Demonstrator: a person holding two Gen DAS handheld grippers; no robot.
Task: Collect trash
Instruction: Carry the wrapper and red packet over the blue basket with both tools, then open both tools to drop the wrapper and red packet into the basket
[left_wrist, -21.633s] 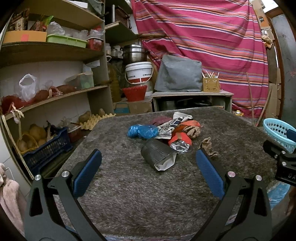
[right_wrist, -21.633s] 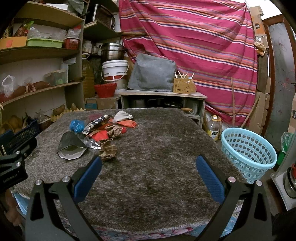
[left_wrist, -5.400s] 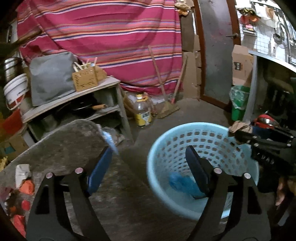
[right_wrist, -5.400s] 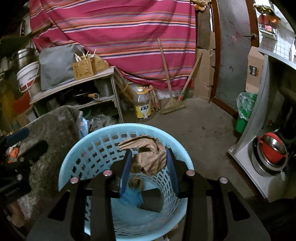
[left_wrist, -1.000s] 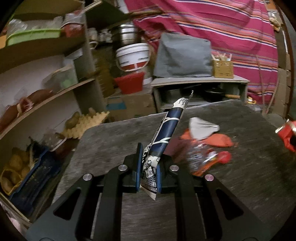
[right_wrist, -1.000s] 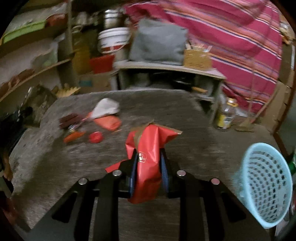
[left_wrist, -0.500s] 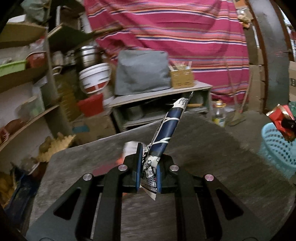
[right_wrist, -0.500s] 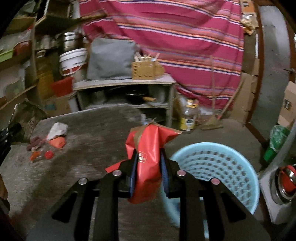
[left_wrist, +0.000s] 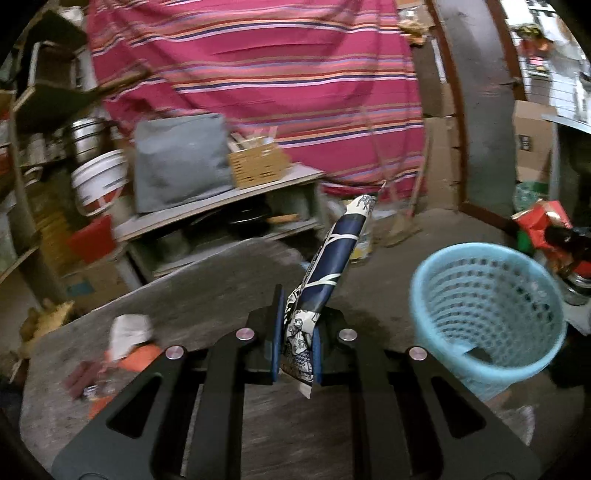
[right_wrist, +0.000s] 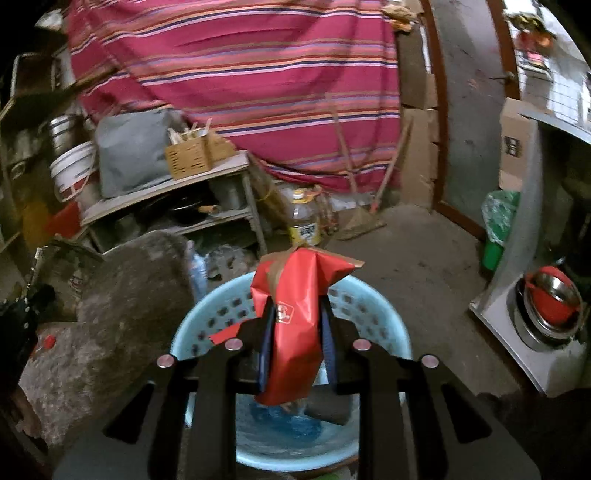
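My left gripper (left_wrist: 297, 334) is shut on a long navy and white wrapper (left_wrist: 332, 258) that sticks up and away over the grey carpeted table (left_wrist: 207, 295). The light blue basket (left_wrist: 487, 314) stands to its right, off the table's edge. My right gripper (right_wrist: 295, 332) is shut on a crumpled red paper bag (right_wrist: 295, 306) and hangs directly above the blue basket (right_wrist: 373, 306), where blue plastic (right_wrist: 291, 424) and a dark wrapper (right_wrist: 328, 406) lie inside. The right gripper with its red bag (left_wrist: 539, 225) also shows at the far right of the left wrist view. Loose white and orange scraps (left_wrist: 129, 339) lie on the table's left.
A striped red curtain (left_wrist: 258, 81) hangs behind. A low shelf table (left_wrist: 221, 206) carries a grey bag and a wicker box. An oil bottle (right_wrist: 304, 218) and a broom (right_wrist: 354, 206) stand on the floor. Stacked metal bowls (right_wrist: 554, 299) sit at right.
Both grippers have swung right from over the table toward the basket, still holding their trash. The right one now hangs over the basket's opening; the left has the basket in view at its right.
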